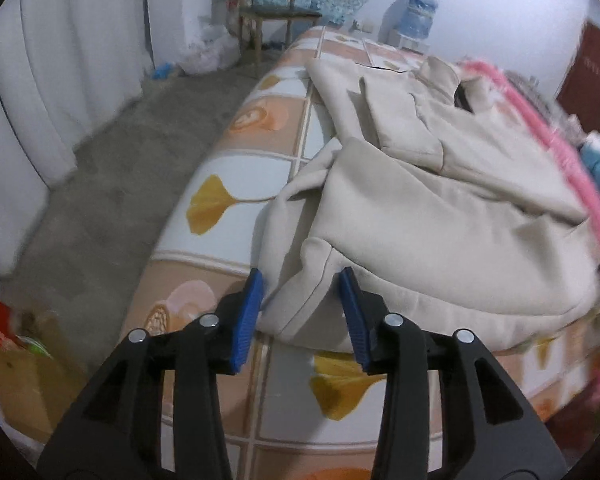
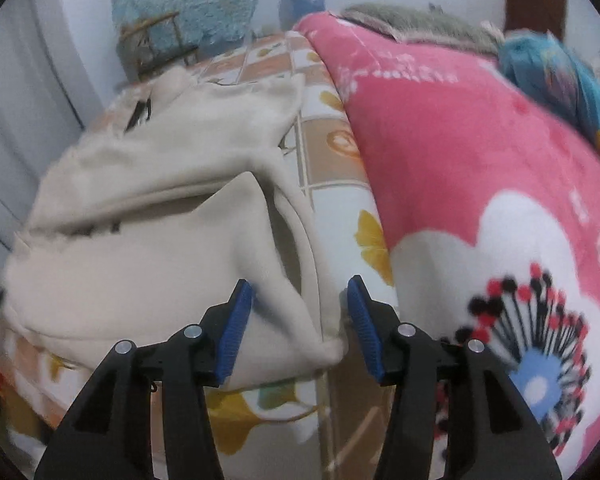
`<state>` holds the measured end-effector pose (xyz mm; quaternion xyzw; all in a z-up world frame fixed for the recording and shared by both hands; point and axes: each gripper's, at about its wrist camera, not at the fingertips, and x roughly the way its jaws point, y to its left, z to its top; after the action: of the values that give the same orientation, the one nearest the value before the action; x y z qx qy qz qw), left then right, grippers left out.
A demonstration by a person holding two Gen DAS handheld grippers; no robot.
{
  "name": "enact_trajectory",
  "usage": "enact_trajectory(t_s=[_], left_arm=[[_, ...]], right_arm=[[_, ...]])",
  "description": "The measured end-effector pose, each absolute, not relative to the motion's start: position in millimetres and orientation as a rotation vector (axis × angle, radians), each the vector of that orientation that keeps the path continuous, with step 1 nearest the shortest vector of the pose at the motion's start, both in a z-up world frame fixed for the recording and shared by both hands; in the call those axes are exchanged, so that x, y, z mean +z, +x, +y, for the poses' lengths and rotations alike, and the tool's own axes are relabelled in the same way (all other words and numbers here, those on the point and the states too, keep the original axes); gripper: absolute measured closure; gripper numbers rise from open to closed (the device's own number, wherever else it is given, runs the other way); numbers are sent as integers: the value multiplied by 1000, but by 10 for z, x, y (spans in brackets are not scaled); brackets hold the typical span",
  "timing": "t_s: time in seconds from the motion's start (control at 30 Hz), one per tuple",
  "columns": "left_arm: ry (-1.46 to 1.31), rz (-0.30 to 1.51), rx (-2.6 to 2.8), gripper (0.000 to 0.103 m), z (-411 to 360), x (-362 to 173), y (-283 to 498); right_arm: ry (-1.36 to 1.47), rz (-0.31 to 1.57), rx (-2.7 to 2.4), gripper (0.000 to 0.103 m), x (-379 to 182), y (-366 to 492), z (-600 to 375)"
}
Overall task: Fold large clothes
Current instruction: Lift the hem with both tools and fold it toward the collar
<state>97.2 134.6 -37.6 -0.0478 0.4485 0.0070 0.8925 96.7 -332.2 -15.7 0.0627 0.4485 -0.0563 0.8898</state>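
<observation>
Left wrist view: our left gripper [image 1: 302, 300] stands open, jaws astride the near hem corner of the beige hoodie [image 1: 440, 208] lying part-folded on the ginkgo-print bed sheet [image 1: 236, 168]; pads look clear of the cloth. Right wrist view: our right gripper [image 2: 300, 312] is open too, straddling the other hem corner of the hoodie [image 2: 160, 240] beside the pink blanket [image 2: 460, 152]. We judge it thick, soft, floppy fleece, not slippery, so pinch the ribbed hem corners.

Beige garment [image 1: 440, 220] on peach-and-white ginkgo-leaf checked sheet [image 1: 236, 160]; pink flowered blanket [image 2: 480, 160]; blue-padded black claws.
</observation>
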Motion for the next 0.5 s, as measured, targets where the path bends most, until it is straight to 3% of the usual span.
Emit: enact_trajectory(t_s=[0.07, 0.13, 0.33, 0.5], left_arm=[[-35, 908, 44, 86, 1254, -367, 992], [8, 880, 55, 95, 1185, -314, 1005], [2, 793, 1, 97, 1219, 200, 705], [-59, 901, -18, 97, 1394, 133, 456]], right_arm=[[97, 935, -113, 75, -164, 1021, -3259], [76, 943, -104, 86, -152, 1055, -3197], [116, 856, -52, 88, 317, 766, -3162], [192, 908, -25, 87, 313, 360, -3189]])
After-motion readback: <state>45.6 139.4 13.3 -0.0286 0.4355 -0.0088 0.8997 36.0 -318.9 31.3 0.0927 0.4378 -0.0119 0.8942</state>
